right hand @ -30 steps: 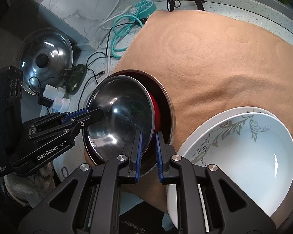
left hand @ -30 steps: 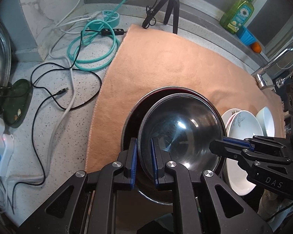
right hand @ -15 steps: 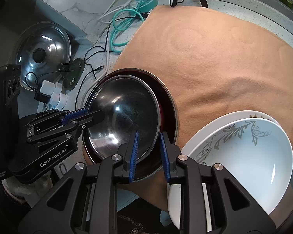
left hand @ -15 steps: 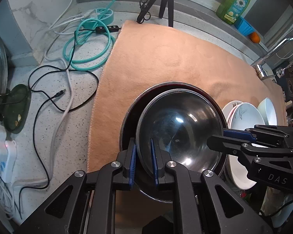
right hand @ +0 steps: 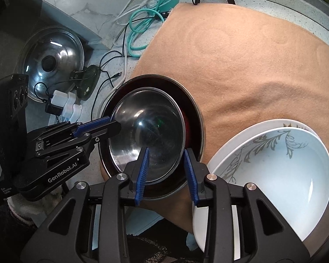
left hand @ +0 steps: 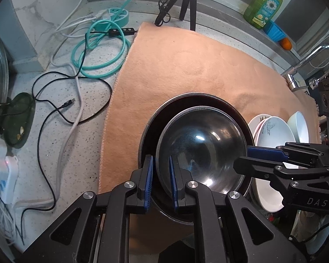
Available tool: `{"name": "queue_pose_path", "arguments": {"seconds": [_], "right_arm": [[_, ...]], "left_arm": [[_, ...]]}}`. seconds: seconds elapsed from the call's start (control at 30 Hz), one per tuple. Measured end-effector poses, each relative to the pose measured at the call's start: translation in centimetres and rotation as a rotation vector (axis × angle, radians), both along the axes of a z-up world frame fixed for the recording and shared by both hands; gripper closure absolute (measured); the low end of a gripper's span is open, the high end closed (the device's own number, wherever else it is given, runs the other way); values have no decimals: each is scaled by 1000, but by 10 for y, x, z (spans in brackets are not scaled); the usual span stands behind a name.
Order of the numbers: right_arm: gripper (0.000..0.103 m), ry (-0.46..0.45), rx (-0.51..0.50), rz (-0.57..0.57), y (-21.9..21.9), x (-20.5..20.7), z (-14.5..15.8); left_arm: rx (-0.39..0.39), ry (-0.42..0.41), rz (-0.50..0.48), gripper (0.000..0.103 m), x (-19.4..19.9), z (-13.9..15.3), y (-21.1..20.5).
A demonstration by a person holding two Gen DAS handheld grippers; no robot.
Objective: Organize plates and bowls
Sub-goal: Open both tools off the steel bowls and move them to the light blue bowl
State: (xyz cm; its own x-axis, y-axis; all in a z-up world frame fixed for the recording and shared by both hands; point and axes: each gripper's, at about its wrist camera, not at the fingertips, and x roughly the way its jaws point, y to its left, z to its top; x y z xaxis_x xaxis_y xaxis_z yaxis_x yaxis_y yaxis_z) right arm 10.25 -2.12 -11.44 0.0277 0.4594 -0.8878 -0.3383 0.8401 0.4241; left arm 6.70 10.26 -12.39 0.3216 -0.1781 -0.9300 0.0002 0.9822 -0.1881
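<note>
Only the right wrist view shows the domed steel pot lid (right hand: pixel 51 60) at the counter's left; the left wrist view alone has the green soap bottle (left hand: pixel 265 5) and chrome tap (left hand: pixel 307 63). Shiny steel bowl (left hand: pixel 200 148) sits nested in a larger dark round pan (left hand: pixel 208 100) on the tan cloth (left hand: pixel 186 65). Left gripper (left hand: pixel 160 180) has its jaws set narrowly astride the bowl's near rim (contact unclear). Right gripper (right hand: pixel 166 175) jaws spread wide, released, straddling the rim. White patterned dishes (right hand: pixel 274 171) just beside, partly cut off.
</note>
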Motion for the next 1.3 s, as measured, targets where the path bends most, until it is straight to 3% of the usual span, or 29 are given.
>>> {"name": "queue_pose_path", "arguments": {"seconds": [0.43, 0.73, 1.03, 1.3], "right_arm": [[69, -14, 31, -6, -12, 2, 11], [69, -55, 84, -56, -48, 0, 32], [69, -133, 73, -128, -107, -9, 51], [69, -174, 49, -262, -194, -5, 62]], "left_arm": [[-16, -40, 20, 91, -1, 15, 3], [-83, -90, 28, 91, 1, 35, -10], [-123, -124, -35, 90, 5, 40, -59], [-179, -133, -96, 90, 12, 40, -115]]}}
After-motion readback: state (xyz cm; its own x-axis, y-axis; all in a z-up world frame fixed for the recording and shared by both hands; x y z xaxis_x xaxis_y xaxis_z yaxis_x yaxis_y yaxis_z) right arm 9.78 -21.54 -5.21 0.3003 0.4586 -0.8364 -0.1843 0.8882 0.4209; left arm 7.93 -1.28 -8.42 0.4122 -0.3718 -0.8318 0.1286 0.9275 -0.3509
